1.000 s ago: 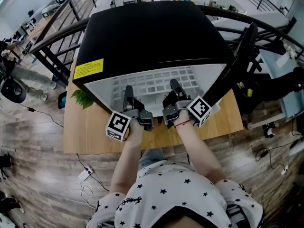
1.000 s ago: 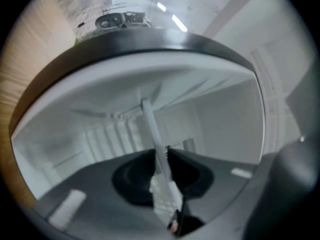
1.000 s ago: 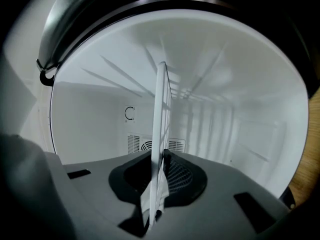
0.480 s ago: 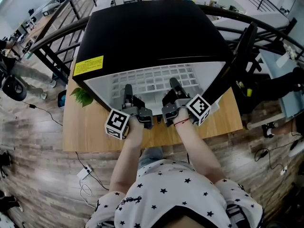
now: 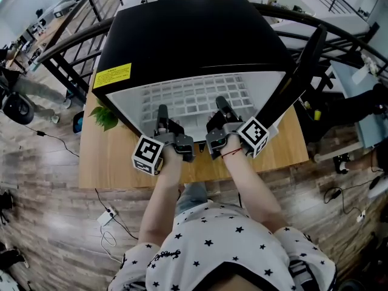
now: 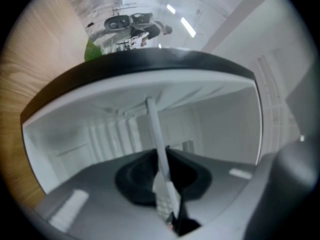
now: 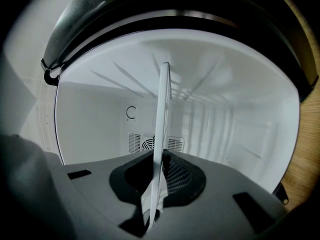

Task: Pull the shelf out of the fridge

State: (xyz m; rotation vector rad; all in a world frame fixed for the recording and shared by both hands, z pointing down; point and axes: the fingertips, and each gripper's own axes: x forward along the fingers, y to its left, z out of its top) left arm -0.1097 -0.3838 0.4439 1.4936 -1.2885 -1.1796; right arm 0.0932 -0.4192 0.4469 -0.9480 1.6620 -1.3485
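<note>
A white grid shelf [image 5: 194,97] lies inside the open black fridge [image 5: 188,35], its front edge toward me. My left gripper [image 5: 161,114] reaches into the opening at the left part of that edge, my right gripper [image 5: 220,105] at the right part. In the left gripper view the shelf [image 6: 154,129] shows edge-on as a thin white bar running into the left gripper [image 6: 167,186], whose pads press on it. The right gripper view shows the same: the shelf [image 7: 162,109] is clamped in the right gripper [image 7: 156,184]. Both sets of jaws have just been closing onto the shelf.
The fridge stands on a wooden table [image 5: 109,162]. Its black door [image 5: 297,83] hangs open at the right. A green leafy thing [image 5: 104,119] lies at the fridge's left foot. Black railings run behind it, and cables lie on the wooden floor.
Both grippers stay at the shelf's front edge and their jaws look narrower on it. The hands have kept their place.
</note>
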